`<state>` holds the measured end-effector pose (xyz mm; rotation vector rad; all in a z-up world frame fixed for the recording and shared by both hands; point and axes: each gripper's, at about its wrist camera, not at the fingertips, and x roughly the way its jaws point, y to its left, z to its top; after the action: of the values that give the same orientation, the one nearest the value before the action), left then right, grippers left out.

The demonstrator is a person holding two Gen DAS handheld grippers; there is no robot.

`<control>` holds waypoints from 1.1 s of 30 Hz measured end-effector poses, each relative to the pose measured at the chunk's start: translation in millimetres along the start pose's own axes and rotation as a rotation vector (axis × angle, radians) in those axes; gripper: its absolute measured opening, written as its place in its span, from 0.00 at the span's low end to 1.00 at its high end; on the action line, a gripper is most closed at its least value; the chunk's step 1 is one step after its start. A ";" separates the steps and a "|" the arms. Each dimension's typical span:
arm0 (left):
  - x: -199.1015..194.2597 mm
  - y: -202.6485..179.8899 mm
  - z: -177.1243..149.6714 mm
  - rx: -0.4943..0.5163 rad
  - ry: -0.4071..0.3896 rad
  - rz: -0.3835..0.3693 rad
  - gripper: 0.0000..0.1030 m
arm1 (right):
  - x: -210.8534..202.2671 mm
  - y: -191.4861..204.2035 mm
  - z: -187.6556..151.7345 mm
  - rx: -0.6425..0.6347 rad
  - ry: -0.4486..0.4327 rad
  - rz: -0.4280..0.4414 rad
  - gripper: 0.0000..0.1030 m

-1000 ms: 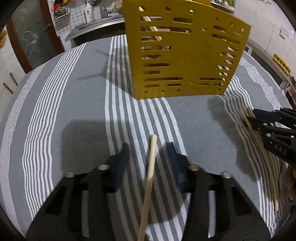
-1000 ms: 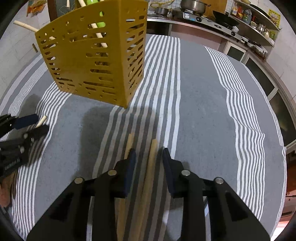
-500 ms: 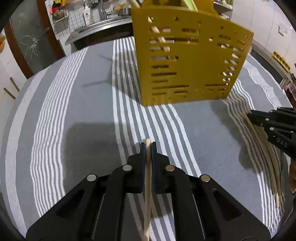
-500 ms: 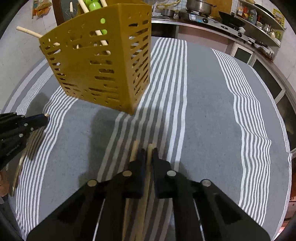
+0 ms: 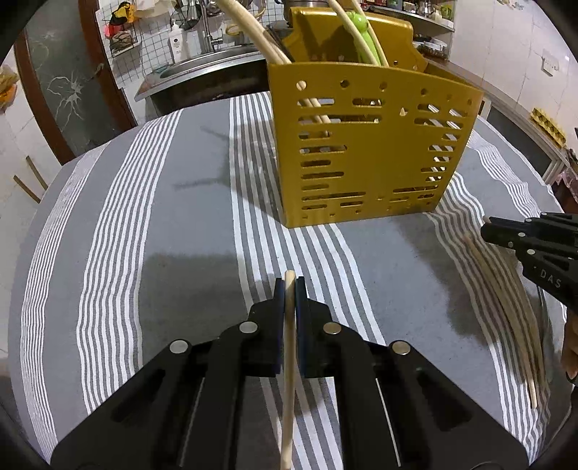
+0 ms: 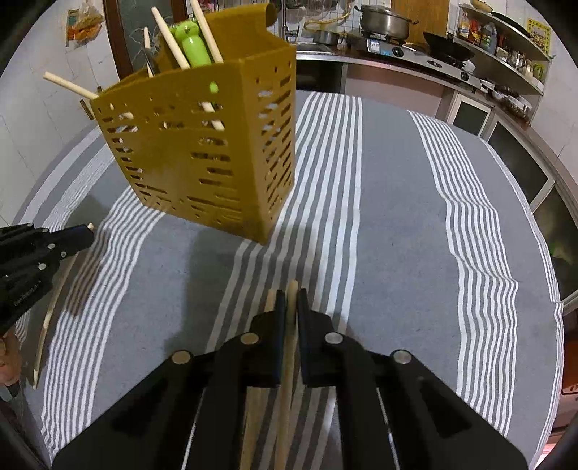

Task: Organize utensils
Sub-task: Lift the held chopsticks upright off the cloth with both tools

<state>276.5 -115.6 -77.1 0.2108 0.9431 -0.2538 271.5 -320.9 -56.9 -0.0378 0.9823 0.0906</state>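
Note:
A yellow perforated utensil holder [image 5: 368,152] [image 6: 202,152] stands on the striped tablecloth [image 5: 180,224], with several wooden chopsticks and a green-handled utensil [image 6: 193,45] sticking out of it. My left gripper [image 5: 289,285] is shut on a single wooden chopstick [image 5: 288,361], tip pointing toward the holder. My right gripper [image 6: 290,296] is shut on another chopstick [image 6: 285,379]; a second loose chopstick [image 6: 269,303] lies just left of its fingers. In the left wrist view the right gripper [image 5: 486,229] sits over a bundle of chopsticks [image 5: 505,296] lying on the cloth.
The round table's edge curves close on the left [image 5: 43,202] and right [image 6: 556,289]. A counter with a stove and pots [image 6: 383,18] and a sink [image 5: 202,61] stand behind the table. A hand [image 5: 570,347] shows at the right edge.
Both grippers went from open around a chopstick to shut on it. The left gripper has lifted a little with its chopstick, showing more of the holder's top.

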 end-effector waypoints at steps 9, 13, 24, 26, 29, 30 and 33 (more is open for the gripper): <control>-14.9 -0.2 3.7 -0.002 -0.026 0.001 0.04 | -13.3 -5.5 1.5 0.029 -0.048 0.017 0.06; -21.7 1.0 7.5 -0.004 -0.041 0.005 0.04 | -21.3 -8.5 4.2 0.030 -0.074 0.021 0.06; -48.4 -1.1 12.7 0.004 -0.099 0.013 0.04 | -49.8 -7.4 5.9 0.048 -0.152 0.038 0.06; -51.5 0.0 13.8 0.004 -0.105 0.010 0.04 | -55.3 -5.4 7.0 0.047 -0.163 0.040 0.06; -56.9 -0.5 15.5 0.008 -0.113 0.011 0.04 | -61.1 -4.9 7.0 0.044 -0.176 0.041 0.06; -58.1 -0.5 16.3 0.010 -0.113 0.011 0.04 | -61.5 -4.7 6.9 0.044 -0.178 0.041 0.06; -58.8 -0.2 14.6 0.011 -0.113 0.013 0.04 | -63.8 -5.8 6.1 0.047 -0.182 0.040 0.06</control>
<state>254.6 -112.8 -20.7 0.2102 0.8279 -0.2561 241.9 -330.1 -0.4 0.0332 0.8031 0.1053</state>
